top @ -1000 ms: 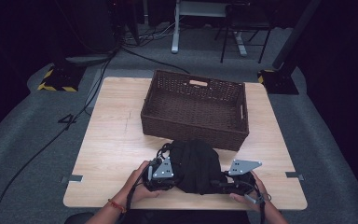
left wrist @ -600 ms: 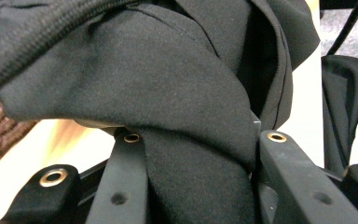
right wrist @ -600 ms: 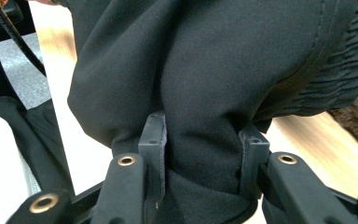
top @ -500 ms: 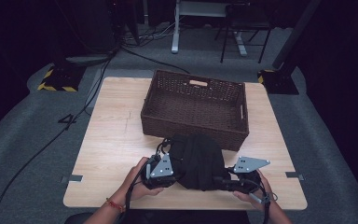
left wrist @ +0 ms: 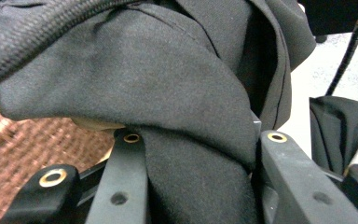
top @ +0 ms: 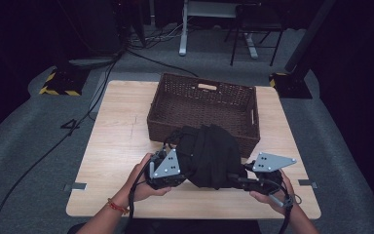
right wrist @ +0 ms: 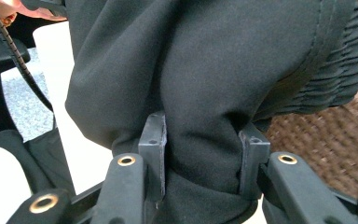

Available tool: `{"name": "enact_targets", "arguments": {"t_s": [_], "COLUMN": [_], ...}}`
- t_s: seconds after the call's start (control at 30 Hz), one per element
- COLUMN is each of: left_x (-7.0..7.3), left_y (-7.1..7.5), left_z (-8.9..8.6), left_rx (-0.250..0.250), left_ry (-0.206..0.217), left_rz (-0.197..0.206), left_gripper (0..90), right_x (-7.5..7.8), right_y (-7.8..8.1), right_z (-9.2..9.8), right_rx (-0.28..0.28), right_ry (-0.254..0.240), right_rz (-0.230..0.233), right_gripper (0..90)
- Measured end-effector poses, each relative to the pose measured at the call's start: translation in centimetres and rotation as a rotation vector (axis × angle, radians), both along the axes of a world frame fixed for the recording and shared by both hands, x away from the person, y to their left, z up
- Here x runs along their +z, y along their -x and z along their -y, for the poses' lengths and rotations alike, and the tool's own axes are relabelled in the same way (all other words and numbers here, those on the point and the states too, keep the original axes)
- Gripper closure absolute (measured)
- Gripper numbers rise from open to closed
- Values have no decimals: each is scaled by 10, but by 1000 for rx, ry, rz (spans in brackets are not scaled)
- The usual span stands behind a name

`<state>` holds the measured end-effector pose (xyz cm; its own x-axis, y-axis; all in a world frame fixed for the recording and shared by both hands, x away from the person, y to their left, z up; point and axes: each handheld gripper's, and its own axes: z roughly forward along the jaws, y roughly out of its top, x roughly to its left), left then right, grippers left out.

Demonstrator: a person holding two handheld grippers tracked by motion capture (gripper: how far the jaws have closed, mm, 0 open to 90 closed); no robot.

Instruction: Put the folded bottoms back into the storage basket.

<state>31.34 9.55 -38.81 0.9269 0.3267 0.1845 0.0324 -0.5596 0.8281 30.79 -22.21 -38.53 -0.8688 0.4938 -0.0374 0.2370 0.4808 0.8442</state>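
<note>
From the high view, I hold a black soft fabric garment (top: 208, 156) bunched between my two tools, near the front edge of the light wooden surface (top: 117, 141), just before the dark brown woven wicker basket (top: 202, 105). The left hand-held gripper (top: 175, 168) bites its left side, the right hand-held gripper (top: 238, 179) its lower right.

In the left gripper view, the jaws are clamped on a thick fold of cloth (left wrist: 186, 186).

In the right gripper view, the pads (right wrist: 153, 140) squeeze a gathered bundle (right wrist: 200, 186). I judge it light, limp and sagging; gripping thick folds is safest.
</note>
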Motion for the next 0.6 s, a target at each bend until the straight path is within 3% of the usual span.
{"name": "enact_targets", "arguments": {"t_s": [0.37,0.6], "left_x": [33,43], "left_y": [-18,-30], "left_z": [1,4], "left_rx": [3,12], "left_ry": [42,31], "left_rz": [20,30], "left_gripper": [677,676], "right_x": [35,46], "right_y": [-14,-24], "right_z": [0,0], "right_rx": [-22,-33], "right_ry": [-6,6], "right_rz": [50,64], "right_gripper": [626,626]}}
